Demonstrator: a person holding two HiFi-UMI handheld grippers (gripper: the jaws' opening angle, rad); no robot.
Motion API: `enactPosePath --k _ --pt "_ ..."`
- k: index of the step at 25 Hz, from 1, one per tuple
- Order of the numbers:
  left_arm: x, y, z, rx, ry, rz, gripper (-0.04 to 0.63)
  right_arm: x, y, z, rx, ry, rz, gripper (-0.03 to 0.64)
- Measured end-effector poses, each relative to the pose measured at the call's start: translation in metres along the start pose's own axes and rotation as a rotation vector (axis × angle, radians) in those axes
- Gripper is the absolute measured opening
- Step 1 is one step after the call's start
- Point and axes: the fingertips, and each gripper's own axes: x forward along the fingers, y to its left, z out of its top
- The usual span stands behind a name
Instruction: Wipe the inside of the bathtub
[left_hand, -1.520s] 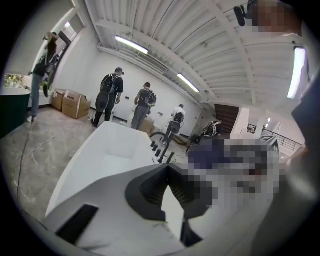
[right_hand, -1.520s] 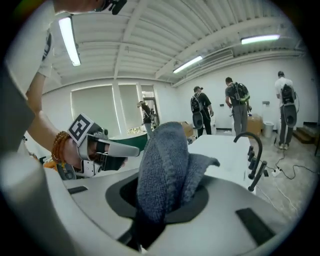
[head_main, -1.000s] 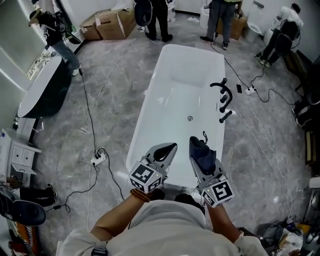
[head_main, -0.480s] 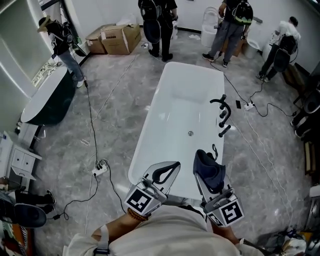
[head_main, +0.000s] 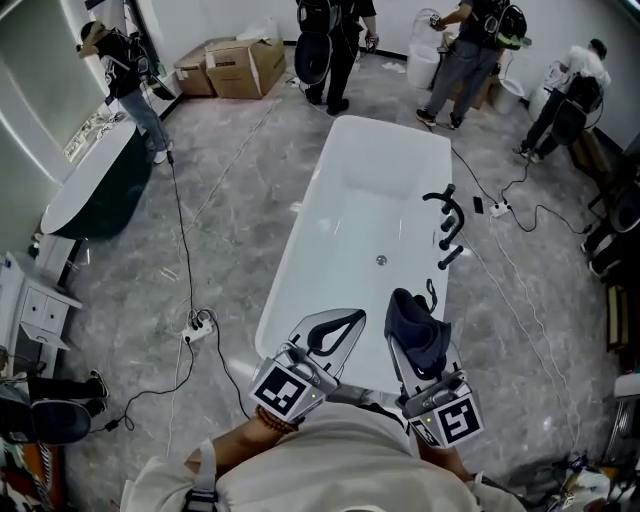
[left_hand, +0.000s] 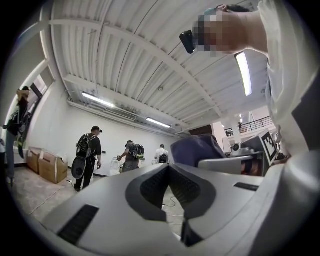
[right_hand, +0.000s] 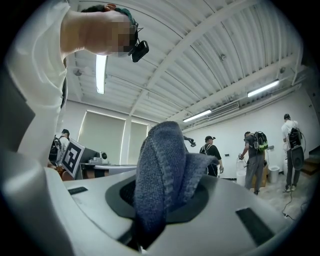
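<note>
Cloth (head_main: 414, 328) poised for wiping.
Your right gripper (head_main: 409, 318) pinches it at the bathtub (head_main: 340, 215)'s 6 o'clock end; left gripper (head_main: 343, 322) closed, empty.

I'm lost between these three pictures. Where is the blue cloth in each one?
Head view: cloth sits lower right of centre, over the tub's near end.
Left gripper view: right of centre, a dark blue bulge beyond the jaws.
Right gripper view: dead centre, pinched between the jaws.
Shared landmark: the standing backpack wearers, seen in all three.
</note>
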Motion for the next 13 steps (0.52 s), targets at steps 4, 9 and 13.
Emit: enactPosePath --k 4,9,13 --pt "0.007 0.0 -0.003 -0.003 -0.004 -0.015 -0.011 0.002 -0.003 -0.004 -0.006 0.006 -0.001 0.095" --pt "0.012 0.005 -0.005 -0.017 -0.005 -0.022 -0.011 0.007 -0.009 -0.004 -0.001 0.007 -0.006 0.095" --pt "0.024 0.005 -0.007 -0.022 -0.003 -0.019 -0.011 0.007 -0.02 -0.005 0.005 0.007 -0.002 0.095"
